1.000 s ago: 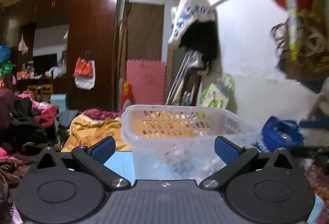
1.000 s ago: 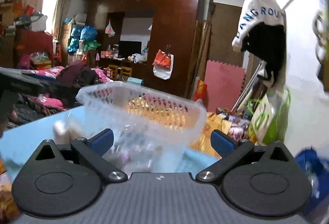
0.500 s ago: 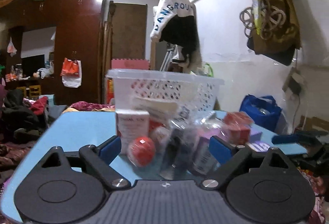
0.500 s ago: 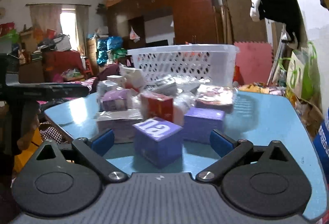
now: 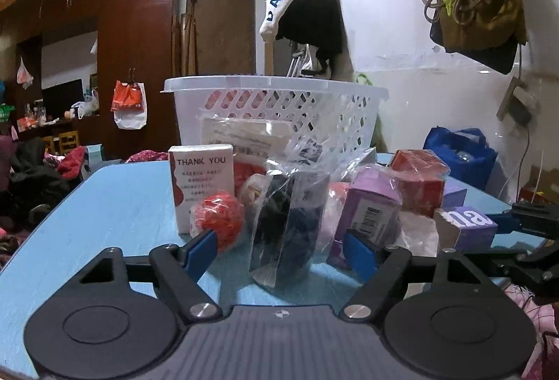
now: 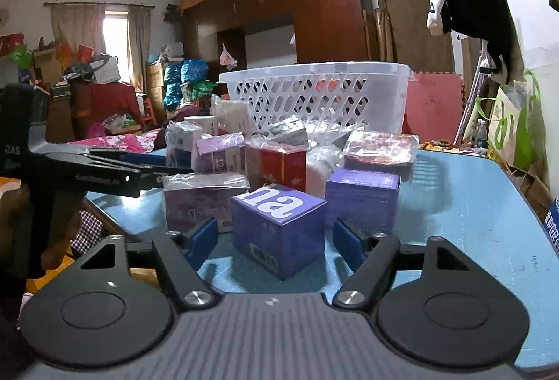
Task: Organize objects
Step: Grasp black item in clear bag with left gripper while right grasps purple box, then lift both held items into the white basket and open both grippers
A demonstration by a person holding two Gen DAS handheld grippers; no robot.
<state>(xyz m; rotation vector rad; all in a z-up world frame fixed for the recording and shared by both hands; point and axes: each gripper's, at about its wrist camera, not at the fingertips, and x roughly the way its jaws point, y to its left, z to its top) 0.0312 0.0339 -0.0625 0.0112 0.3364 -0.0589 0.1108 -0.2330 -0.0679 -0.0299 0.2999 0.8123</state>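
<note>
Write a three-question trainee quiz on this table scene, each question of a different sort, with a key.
1. True or false: the right claw is shut on the purple box marked "na".
2. Multiple choice: directly ahead of the left claw stands
A) a clear bag of dark items
B) a glass bottle
C) a folded towel
3. Fill in: the white box beside the red ball reads "THANK ___".

Key
1. False: its fingers stand apart on either side of the box, with gaps showing.
2. A
3. YOU

Behind the pile, the white basket stands on the blue table.
</note>
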